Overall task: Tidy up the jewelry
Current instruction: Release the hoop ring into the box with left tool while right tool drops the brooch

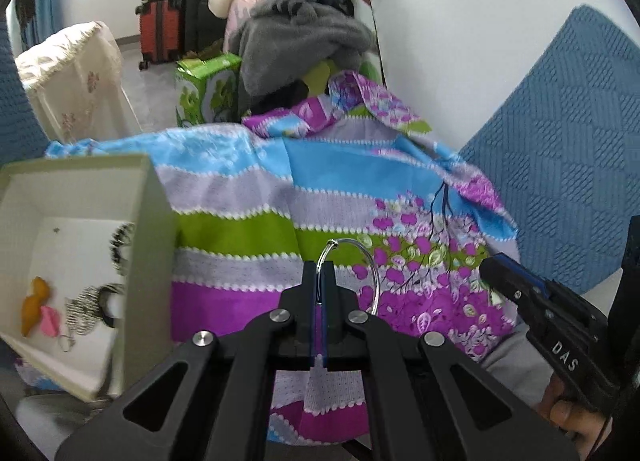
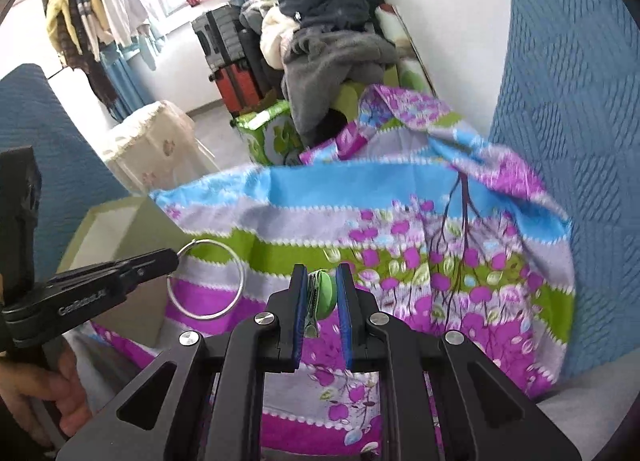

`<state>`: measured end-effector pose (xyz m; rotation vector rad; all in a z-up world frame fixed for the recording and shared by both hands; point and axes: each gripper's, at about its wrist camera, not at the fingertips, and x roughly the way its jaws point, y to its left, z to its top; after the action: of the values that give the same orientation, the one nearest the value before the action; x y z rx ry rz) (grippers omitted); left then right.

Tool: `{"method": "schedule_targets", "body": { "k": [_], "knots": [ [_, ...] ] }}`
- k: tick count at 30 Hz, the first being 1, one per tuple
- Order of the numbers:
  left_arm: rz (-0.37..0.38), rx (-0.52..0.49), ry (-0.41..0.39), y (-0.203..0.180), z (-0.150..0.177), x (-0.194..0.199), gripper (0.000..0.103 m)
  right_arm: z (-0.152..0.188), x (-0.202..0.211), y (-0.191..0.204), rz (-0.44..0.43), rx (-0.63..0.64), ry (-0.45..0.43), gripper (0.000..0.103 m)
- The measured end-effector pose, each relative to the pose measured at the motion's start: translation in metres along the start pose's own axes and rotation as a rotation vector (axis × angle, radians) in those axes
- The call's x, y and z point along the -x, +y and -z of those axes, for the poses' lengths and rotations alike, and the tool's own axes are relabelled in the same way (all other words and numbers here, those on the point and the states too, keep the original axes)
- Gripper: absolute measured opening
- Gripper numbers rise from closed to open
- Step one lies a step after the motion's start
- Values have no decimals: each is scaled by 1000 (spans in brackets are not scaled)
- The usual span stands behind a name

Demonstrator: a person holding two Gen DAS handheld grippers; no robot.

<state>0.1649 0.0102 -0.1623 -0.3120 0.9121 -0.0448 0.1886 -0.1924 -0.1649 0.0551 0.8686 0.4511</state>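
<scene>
My left gripper (image 1: pixel 319 265) is shut on a silver ring bangle (image 1: pixel 370 261) and holds it above the flowered cloth (image 1: pixel 248 197). The bangle (image 2: pixel 206 279) and left gripper (image 2: pixel 170 259) also show in the right wrist view. My right gripper (image 2: pixel 322 273) is shut on a green hair clip (image 2: pixel 322 295); it shows at the right edge of the left wrist view (image 1: pixel 490 265). A pale open box (image 1: pixel 150 229) at the left holds an orange piece (image 1: pixel 34 303), a pink piece (image 1: pixel 50 321), a striped hair tie (image 1: pixel 86 307) and dark hair ties (image 1: pixel 120 245).
Blue textured cushions (image 1: pixel 560 189) stand at the right and left. Behind the cloth are a green carton (image 1: pixel 208 89), a heap of clothes (image 1: pixel 300 33), suitcases (image 1: pixel 164 21) and a cream covered stand (image 1: pixel 76 77). The box (image 2: pixel 120 229) is left of the right gripper.
</scene>
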Motion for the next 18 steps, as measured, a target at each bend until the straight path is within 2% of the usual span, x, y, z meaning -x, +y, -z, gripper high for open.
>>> {"method": "schedule_targets", "body": {
  "k": [6,13,18],
  "knots": [
    [-21,12,-86,11,-25,51,0,-40,29,28,-32,42,-74,12],
    [-64,35,-221,34,-49,124,0,-84,57,78,-124,110,-145,12],
    [-116,79,-302,63,-50,164,0,-99,62,121,-205,174,-178,12]
  ]
}}
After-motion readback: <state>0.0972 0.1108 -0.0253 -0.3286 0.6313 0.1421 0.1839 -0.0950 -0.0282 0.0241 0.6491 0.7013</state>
